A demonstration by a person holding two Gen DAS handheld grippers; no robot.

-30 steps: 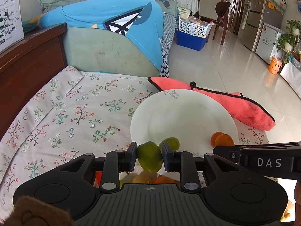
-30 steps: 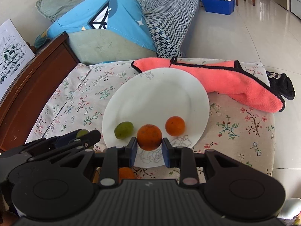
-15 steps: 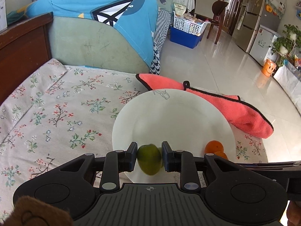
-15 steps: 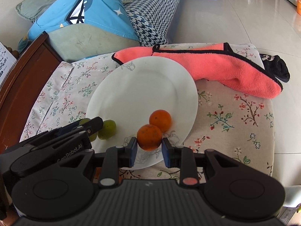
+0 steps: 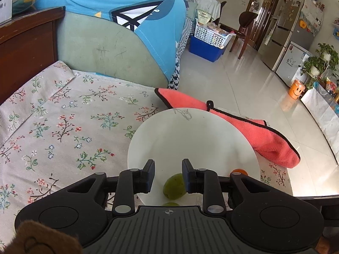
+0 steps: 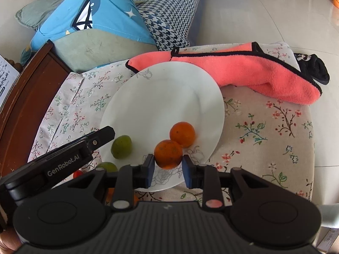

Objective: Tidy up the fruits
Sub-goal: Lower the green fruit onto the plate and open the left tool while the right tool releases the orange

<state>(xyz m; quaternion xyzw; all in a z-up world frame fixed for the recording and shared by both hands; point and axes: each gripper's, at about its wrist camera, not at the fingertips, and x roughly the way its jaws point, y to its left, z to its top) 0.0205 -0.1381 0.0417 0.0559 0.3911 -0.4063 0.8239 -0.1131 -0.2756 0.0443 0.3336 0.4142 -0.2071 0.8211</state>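
A white plate (image 5: 190,137) lies on the floral cloth. My left gripper (image 5: 168,175) hovers over the plate's near rim, jaws apart and gripping nothing. A green fruit (image 5: 174,186) lies on the plate under the gap, close to the right finger. A second green fruit (image 5: 170,204) peeks over the gripper body, mostly hidden. In the right wrist view my right gripper (image 6: 167,169) is shut on an orange (image 6: 168,154), low over the plate (image 6: 159,97) and touching another orange (image 6: 182,134). One green fruit (image 6: 121,147) rests just past the left gripper's fingertip (image 6: 106,135); another green fruit (image 6: 107,166) sits below it at the rim.
A pink cloth with black trim (image 6: 254,69) lies along the plate's far side. A red fruit (image 6: 77,173) shows off the plate at the near left. A dark wooden panel (image 5: 25,48) bounds the left side. A sofa with a blue cushion (image 5: 127,21) stands behind.
The green fruit that my left gripper held has left its jaws. The right gripper has carried its orange up against the other orange on the plate.
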